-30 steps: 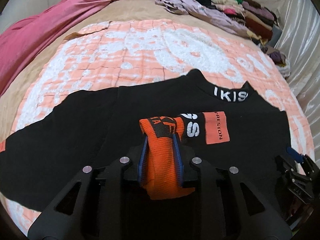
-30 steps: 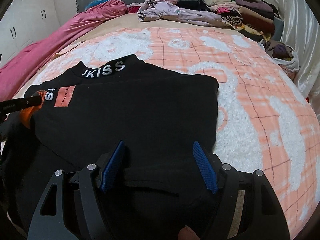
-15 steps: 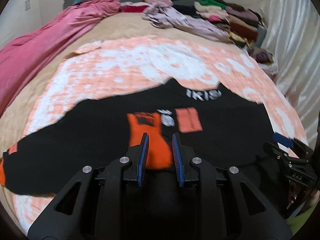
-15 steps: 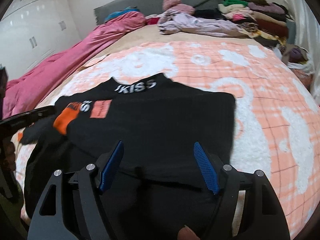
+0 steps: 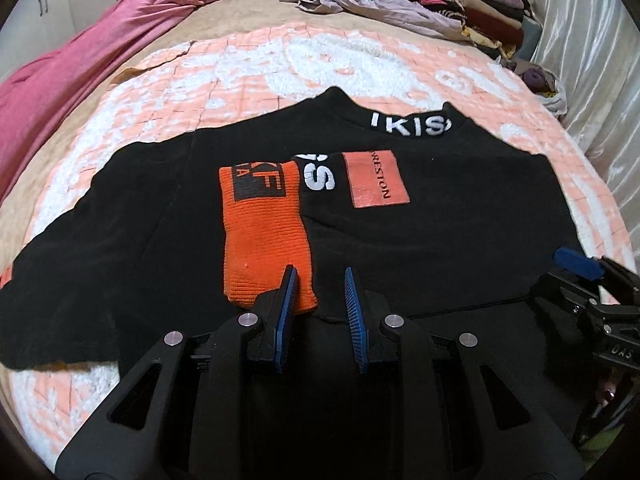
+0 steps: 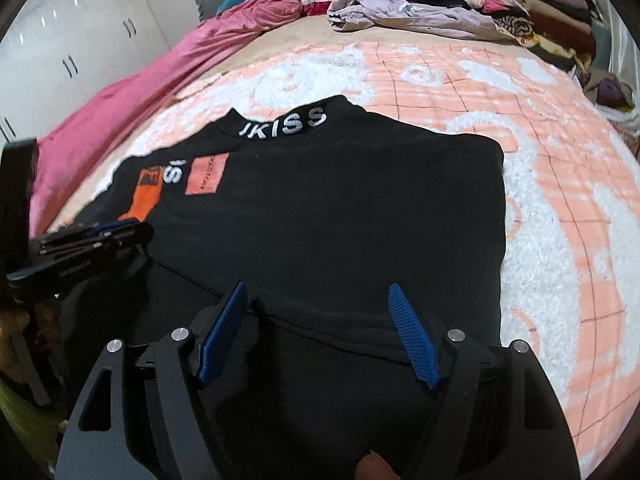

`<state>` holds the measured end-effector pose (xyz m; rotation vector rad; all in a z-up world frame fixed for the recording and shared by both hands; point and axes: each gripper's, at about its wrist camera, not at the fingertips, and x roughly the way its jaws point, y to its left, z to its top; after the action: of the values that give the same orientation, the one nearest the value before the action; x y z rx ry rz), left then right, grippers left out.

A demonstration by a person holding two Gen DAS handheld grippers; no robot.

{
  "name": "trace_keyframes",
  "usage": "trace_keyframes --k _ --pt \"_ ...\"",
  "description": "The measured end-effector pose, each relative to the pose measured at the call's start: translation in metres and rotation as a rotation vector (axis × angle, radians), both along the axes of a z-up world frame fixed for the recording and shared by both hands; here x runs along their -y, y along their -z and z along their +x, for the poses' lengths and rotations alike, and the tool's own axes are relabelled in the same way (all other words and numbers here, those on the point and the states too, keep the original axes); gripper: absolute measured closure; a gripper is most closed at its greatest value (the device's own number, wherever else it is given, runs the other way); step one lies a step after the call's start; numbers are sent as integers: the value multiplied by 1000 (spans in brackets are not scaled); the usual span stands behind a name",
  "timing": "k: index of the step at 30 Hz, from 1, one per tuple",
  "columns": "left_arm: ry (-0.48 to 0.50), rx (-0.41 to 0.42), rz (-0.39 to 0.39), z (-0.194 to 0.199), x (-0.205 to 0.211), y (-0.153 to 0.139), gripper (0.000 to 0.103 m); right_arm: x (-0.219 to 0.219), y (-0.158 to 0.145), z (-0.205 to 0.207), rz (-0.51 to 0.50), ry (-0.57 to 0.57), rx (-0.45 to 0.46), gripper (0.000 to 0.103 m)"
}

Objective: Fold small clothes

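Black sweater (image 5: pixel 420 248) spread on a peach blanket (image 5: pixel 256 64), orange cuff (image 5: pixel 266 236) folded across its chest, left gripper (image 5: pixel 320 280) and right gripper (image 6: pixel 320 300) both released, grasping nothing

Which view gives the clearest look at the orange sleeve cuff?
The left wrist view: the orange cuff lies large and central on the black shirt, printing visible. In the right wrist view it is small, at the left edge, partly behind the left gripper.
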<state>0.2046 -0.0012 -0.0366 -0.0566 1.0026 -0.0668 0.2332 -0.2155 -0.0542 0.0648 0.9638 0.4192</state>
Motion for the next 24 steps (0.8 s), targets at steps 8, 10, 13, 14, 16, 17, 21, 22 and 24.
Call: trace_keyframes --k 8,10,13,14,16,17,21,22,24 --pt "20 29 -37 -21 -2 -23 73 21 -33 -24 90 57 58 28" --pt "27 45 -46 -27 -1 -31 72 31 -38 -33 119 81 59 28" --pt "30 68 -62 -36 -2 -42 71 49 -50 -44 142 128 84 28" --pt "32 73 -67 -37 -2 -44 68 54 -54 -45 152 138 91 28" --pt "33 87 -68 -42 -3 -49 66 64 -65 -51 153 166 115 28" --pt "36 94 -70 -45 -3 -53 66 69 -72 -54 147 177 134 28" --pt "43 123 -70 -56 -7 -65 65 82 -106 -66 153 203 206 28" --pt "44 128 -70 -58 -8 -68 63 83 -115 -68 150 208 221 28" --pt "45 141 -74 -64 -12 -75 61 86 -130 -70 147 220 234 28"
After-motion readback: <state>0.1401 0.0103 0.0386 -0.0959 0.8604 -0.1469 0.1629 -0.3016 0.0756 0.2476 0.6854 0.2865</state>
